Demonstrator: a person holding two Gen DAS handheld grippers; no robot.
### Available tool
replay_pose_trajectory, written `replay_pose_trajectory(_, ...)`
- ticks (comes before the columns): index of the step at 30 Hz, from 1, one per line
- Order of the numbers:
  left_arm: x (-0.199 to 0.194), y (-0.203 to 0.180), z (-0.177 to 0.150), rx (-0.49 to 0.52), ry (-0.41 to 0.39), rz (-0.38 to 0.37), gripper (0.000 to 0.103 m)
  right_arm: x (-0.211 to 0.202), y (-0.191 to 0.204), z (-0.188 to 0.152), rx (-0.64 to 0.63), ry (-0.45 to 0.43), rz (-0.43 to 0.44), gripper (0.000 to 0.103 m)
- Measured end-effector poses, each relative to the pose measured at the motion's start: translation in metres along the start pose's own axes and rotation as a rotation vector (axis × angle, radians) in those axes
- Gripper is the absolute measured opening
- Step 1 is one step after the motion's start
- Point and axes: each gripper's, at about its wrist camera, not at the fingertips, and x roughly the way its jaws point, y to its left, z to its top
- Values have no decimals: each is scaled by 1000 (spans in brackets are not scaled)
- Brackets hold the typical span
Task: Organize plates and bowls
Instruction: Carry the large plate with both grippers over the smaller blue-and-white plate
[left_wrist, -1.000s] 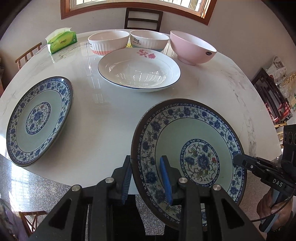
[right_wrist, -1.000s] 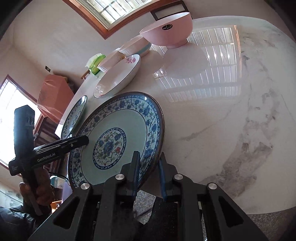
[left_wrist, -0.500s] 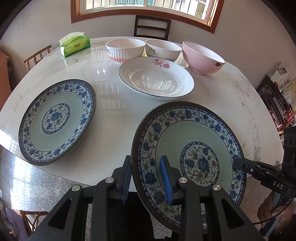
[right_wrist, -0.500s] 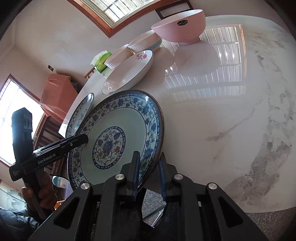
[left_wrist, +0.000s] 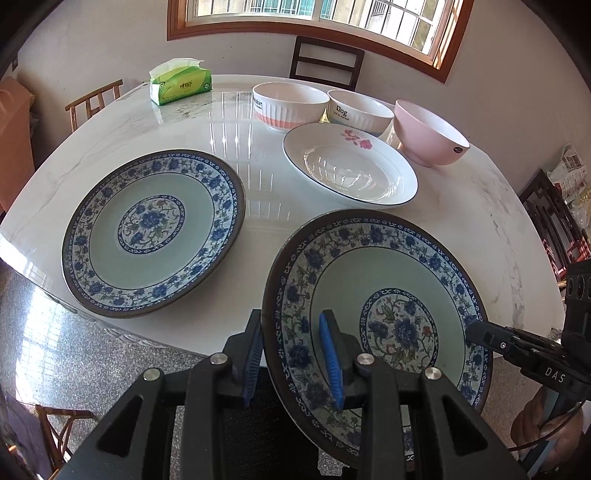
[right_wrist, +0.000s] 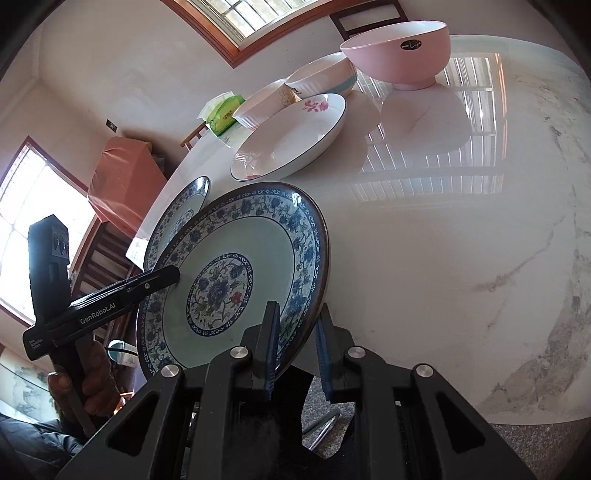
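Note:
Both grippers hold a blue-floral plate (left_wrist: 376, 314) tilted above the table's near edge. My left gripper (left_wrist: 290, 321) is shut on its left rim, and my right gripper (right_wrist: 295, 314) is shut on the opposite rim. Each gripper shows in the other's view: the right gripper (left_wrist: 476, 330) and the left gripper (right_wrist: 171, 276). A matching blue-floral plate (left_wrist: 153, 232) lies flat on the table to the left of the held one. Behind are a white rose plate (left_wrist: 351, 166), a white-and-orange ribbed bowl (left_wrist: 290, 105), a "Dog" bowl (left_wrist: 360, 110) and a pink bowl (left_wrist: 430, 136).
The round white marble table (left_wrist: 258, 147) is glossy. A green tissue pack (left_wrist: 181, 83) stands at the far left. Chairs (left_wrist: 325, 62) stand behind the table and at its left. A person's hand (right_wrist: 88, 384) grips the left handle.
Both grippers have carried the held plate leftward, toward the matching plate on the table, which now sits closer beside it. Both grips are unchanged.

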Motion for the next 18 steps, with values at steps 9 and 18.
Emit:
replay_pose_trajectory(9,-15,23,0,-54,-23,-4,30,10,18,1,-17,8,22,19)
replay_pose_trajectory(18,-32,47,0,-99,-49,6,30,19,44,7,-52,6,48,19)
